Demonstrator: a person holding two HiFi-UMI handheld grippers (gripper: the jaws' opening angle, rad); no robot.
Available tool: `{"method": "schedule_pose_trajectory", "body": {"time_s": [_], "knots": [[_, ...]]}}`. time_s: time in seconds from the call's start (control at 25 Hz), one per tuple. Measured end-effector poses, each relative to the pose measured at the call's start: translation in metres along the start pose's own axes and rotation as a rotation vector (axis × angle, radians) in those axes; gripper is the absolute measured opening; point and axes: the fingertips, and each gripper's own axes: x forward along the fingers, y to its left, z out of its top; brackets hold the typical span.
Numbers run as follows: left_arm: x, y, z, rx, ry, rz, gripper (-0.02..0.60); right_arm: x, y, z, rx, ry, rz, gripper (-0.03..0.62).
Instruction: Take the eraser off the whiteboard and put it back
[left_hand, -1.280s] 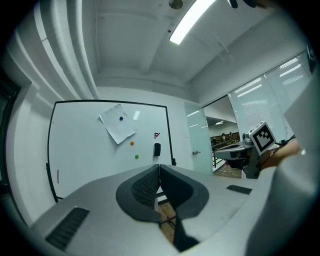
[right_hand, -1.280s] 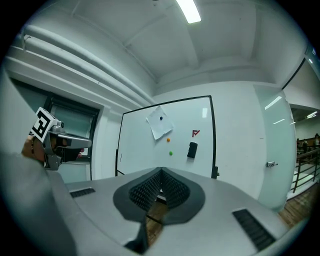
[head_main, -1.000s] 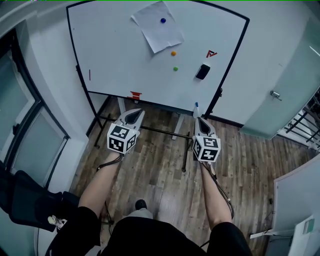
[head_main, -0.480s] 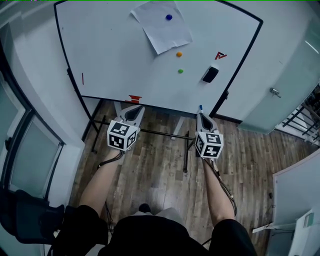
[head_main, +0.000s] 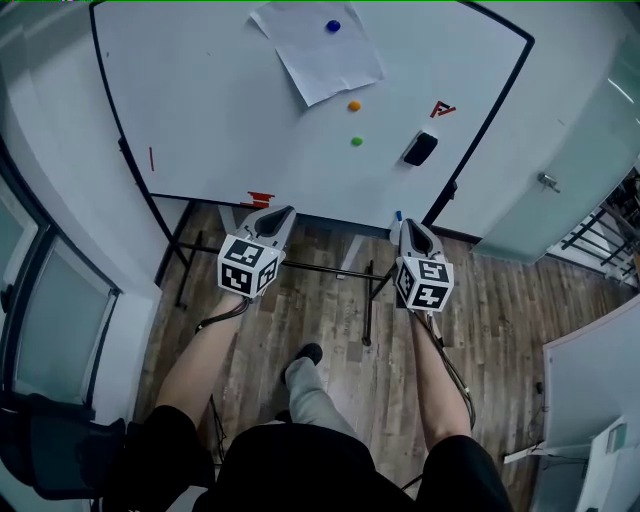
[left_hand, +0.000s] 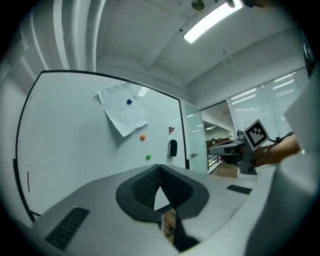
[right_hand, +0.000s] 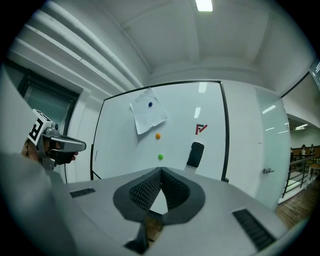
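Observation:
A black eraser clings to the right part of the whiteboard, below a small red mark. It shows too in the right gripper view as the eraser and in the left gripper view as the eraser. My left gripper and my right gripper are held level in front of the board's lower edge, well short of the eraser. Both are shut, tips touching, with nothing in them: left gripper, right gripper.
A sheet of paper is pinned by a blue magnet; orange and green magnets sit below it. The board's black stand bars cross the wooden floor. A glass door with a handle is at the right.
Both grippers and the person have come closer to the whiteboard, which now fills more of the head view. One foot has stepped forward. The jaws stayed shut.

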Motion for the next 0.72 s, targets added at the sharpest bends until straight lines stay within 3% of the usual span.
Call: {"method": "schedule_pose_trajectory", "body": {"time_s": [0.72], "knots": [[0.196,0.017,0.051,0.036,-0.043,-0.151,0.021,0.126,-0.102,0.021,0.08,-0.068,-0.134,0.023]]}}
